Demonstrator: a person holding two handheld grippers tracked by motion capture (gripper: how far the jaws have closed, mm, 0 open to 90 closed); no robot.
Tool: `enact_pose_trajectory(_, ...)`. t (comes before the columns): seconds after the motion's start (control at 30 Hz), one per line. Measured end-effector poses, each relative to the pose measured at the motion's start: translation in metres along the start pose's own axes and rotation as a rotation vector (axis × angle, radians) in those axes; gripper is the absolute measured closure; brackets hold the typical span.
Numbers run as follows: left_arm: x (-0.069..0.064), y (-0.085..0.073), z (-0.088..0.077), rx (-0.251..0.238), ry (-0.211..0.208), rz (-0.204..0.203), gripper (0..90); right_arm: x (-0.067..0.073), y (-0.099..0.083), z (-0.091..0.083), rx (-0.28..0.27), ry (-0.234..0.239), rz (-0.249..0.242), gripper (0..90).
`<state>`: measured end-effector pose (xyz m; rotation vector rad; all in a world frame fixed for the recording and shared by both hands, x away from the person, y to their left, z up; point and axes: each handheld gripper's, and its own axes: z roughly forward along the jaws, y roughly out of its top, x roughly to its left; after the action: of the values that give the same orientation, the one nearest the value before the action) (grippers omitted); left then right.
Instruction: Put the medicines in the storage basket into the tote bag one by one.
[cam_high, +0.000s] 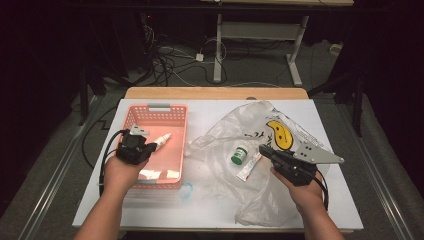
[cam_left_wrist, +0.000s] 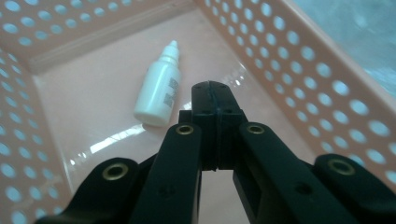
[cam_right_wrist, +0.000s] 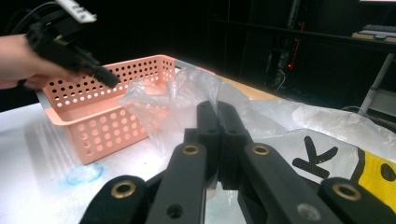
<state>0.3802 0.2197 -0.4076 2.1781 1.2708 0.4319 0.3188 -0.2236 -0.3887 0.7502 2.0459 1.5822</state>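
White dropper bottle (cam_left_wrist: 159, 91) lay on its side on the floor of the pink basket (cam_high: 176, 131), cap towards the far wall; our left gripper (cam_left_wrist: 212, 88) hovered just above and beside it, jaws pressed together, nothing between them; bottle was free of the pads. From above, the left gripper (cam_high: 134, 146) and our hand covered the basket's left part; we couldn't read the bottle label, print too small and blurred. Two pale flat items at the basket's near end we couldn't identify.

Right gripper (cam_right_wrist: 217, 119) had its jaws closed on a fold of the clear plastic bag (cam_high: 240, 127); film rose crumpled from between the tips, so we held the bag (cam_right_wrist: 182, 93) up at that edge. Bag carried a yellow smiley print (cam_high: 279, 134), partly cut off in the right gripper view. Inside the bag's spread mouth sat a green-capped jar (cam_high: 239, 154) and a red-and-white tube (cam_high: 249, 167), the tube just beside the right gripper (cam_high: 265, 150); film hazed both. Blue smear (cam_high: 186, 189) on the white table (cam_high: 320, 120), near the basket's near right corner. Room beyond was dark; cables and desk legs barely legible.
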Motion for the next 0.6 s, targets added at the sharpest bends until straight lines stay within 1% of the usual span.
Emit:
enact_pose_trajectory(0.03, 0.004, 0.005, 0.006, 0.019, 0.001, 0.009, 82.6, 0.000, 0.000, 0.000, 0.000, 0.000, -0.002, 90.0)
enact_pose_trajectory(0.07, 0.011, 0.009, 0.014, 0.040, -0.007, -0.008, 77.0, 0.000, 0.000, 0.000, -0.001, 0.000, -0.003, 90.0)
enact_pose_trajectory(0.1, 0.019, 0.012, 0.022, 0.054, -0.029, -0.052, 68.2, 0.000, 0.000, 0.000, 0.000, 0.001, 0.001, 90.0)
enact_pose_trajectory(0.13, 0.026, 0.015, 0.030, 0.071, -0.013, -0.064, 57.8, 0.000, 0.000, 0.000, -0.001, 0.001, 0.002, 90.0)
enact_pose_trajectory(0.17, 0.032, 0.018, 0.039, 0.098, 0.020, -0.069, 51.4, 0.000, 0.000, 0.000, -0.002, 0.001, 0.003, 90.0)
enact_pose_trajectory(0.23, 0.045, 0.020, 0.053, 0.132, 0.016, -0.097, 45.6, 0.000, 0.000, 0.000, 0.000, 0.002, 0.000, 90.0)
enact_pose_trajectory(0.27, 0.049, 0.021, 0.059, 0.156, 0.034, -0.103, 43.2, 0.000, -0.001, 0.000, 0.003, 0.003, 0.000, 90.0)
enact_pose_trajectory(0.3, 0.052, 0.021, 0.064, 0.177, 0.046, -0.117, 43.1, 0.000, -0.001, 0.000, 0.003, 0.002, 0.006, 90.0)
enact_pose_trajectory(0.33, 0.056, 0.022, 0.069, 0.186, 0.035, -0.130, 41.7, -0.001, -0.001, 0.000, 0.002, 0.003, 0.006, 90.0)
enact_pose_trajectory(0.37, 0.057, 0.023, 0.072, 0.200, 0.040, -0.130, 41.7, -0.001, -0.001, 0.000, 0.002, 0.004, 0.006, 90.0)
enact_pose_trajectory(0.4, 0.056, 0.025, 0.074, 0.206, 0.053, -0.118, 42.1, -0.001, -0.001, 0.000, 0.001, 0.003, 0.007, 90.0)
enact_pose_trajectory(0.43, 0.054, 0.027, 0.077, 0.207, 0.052, -0.105, 44.1, -0.002, -0.001, -0.001, 0.001, 0.004, 0.006, 90.0)
enact_pose_trajectory(0.5, 0.051, 0.030, 0.082, 0.241, 0.068, -0.079, 45.0, -0.003, -0.001, -0.001, 0.000, 0.003, 0.005, 90.0)
enact_pose_trajectory(0.53, 0.049, 0.031, 0.084, 0.254, 0.067, -0.078, 45.3, -0.003, -0.001, -0.001, -0.001, 0.002, 0.009, 90.0)
enact_pose_trajectory(0.6, 0.048, 0.030, 0.087, 0.277, 0.062, -0.076, 50.2, -0.003, -0.001, -0.002, -0.002, 0.001, 0.008, 90.0)
